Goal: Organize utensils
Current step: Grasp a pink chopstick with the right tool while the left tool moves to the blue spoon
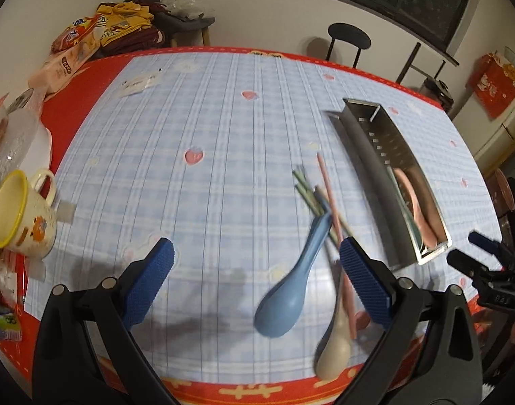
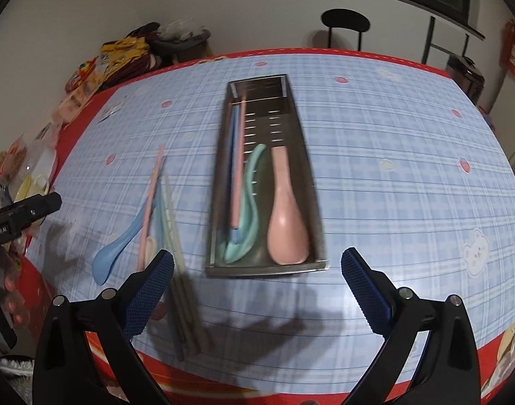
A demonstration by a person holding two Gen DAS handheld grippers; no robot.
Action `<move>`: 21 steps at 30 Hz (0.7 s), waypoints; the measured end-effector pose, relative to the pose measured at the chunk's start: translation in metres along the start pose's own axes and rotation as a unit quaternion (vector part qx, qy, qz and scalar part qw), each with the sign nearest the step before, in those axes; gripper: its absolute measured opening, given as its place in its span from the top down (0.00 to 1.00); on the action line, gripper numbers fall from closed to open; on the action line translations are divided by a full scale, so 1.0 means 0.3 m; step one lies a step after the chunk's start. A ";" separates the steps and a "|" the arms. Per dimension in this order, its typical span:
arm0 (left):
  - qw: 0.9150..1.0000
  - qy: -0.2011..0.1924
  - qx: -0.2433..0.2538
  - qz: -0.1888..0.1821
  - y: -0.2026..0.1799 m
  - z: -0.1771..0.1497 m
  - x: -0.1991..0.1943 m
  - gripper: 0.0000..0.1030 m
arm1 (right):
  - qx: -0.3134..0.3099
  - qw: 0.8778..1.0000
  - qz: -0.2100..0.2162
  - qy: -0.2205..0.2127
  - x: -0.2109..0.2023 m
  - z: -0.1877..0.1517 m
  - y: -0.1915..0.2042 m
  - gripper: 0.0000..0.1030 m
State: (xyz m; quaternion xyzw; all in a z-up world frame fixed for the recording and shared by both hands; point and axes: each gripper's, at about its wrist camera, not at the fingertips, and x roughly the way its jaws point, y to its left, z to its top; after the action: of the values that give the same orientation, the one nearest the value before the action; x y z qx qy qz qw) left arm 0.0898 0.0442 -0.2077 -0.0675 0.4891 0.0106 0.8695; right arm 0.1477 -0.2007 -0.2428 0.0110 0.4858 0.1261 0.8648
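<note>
Left tool (image 1: 255, 278): released, jaws wide, nothing between the pads. Right tool (image 2: 257, 285): released, empty. Metal tray (image 2: 311, 182), centre of the right wrist view, holds a pink spoon (image 2: 287, 233), a green spoon (image 2: 245, 233) and chopsticks. On the counter (image 1: 206, 155), lower right of the left wrist view: blue spoon (image 1: 284, 298), beige spoon (image 1: 335, 347), loose chopsticks (image 1: 311, 192).

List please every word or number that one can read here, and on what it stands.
"Robot AI": on the left gripper, on its black body; the letters before it are unclear.
Pink packet, paper slips, red bag: print too blurred to read.
</note>
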 end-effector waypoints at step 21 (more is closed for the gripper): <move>0.996 0.006 0.067 -0.061 0.067 -0.090 0.045 0.06 | -0.066 0.992 0.076 0.077 0.106 -0.021 0.336 0.59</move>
State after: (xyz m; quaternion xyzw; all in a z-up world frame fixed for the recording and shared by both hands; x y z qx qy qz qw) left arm 0.0722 0.0600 -0.2354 -0.0388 0.4886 -0.0759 0.8683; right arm 0.1371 -0.0965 -0.2585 -0.0187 0.5393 0.2240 0.8115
